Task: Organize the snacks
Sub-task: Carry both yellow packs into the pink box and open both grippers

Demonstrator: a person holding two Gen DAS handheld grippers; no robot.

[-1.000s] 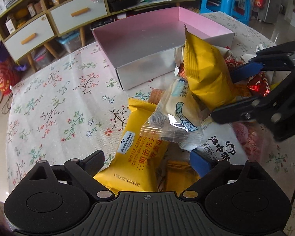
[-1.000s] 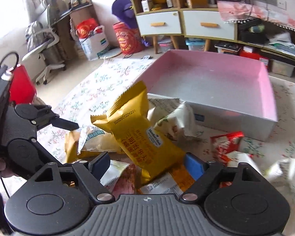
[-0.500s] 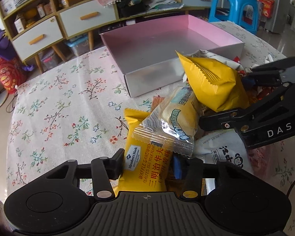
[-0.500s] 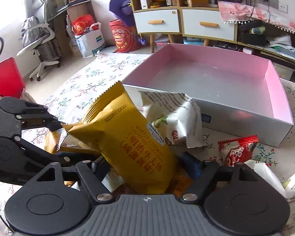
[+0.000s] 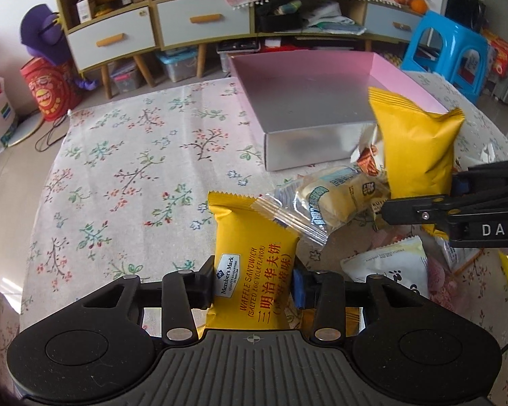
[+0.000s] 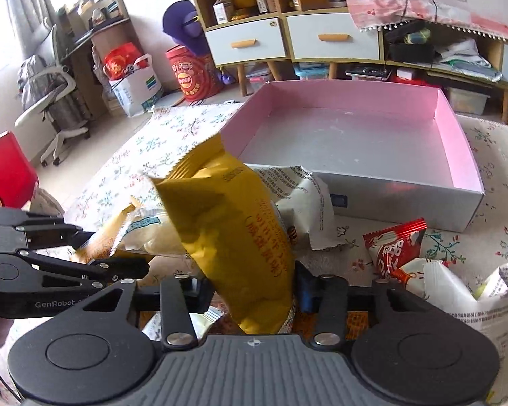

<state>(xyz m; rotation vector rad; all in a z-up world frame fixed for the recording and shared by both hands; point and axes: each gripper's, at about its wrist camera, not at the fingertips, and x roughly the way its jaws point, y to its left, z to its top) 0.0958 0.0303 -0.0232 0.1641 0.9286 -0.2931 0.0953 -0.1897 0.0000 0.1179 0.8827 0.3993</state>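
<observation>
A yellow Member's Mark waffle sandwich packet [image 5: 254, 270] stands upright, pinched at its lower part, a clear-wrapped pale cake [image 5: 332, 199] lying against its top corner. A second yellow waffle packet [image 6: 233, 237] tilts left, likewise pinched. Behind them the pink-lined box [image 6: 457, 128] sits open on the floral tablecloth

Right gripper [image 5: 420, 199] — body cropped

Yellow waffle packets [image 5: 254, 267], a pink-lined silver box [image 6: 457, 142], a floral cream tablecloth [image 5: 125, 176], black grippers [image 5: 254, 286]
</observation>
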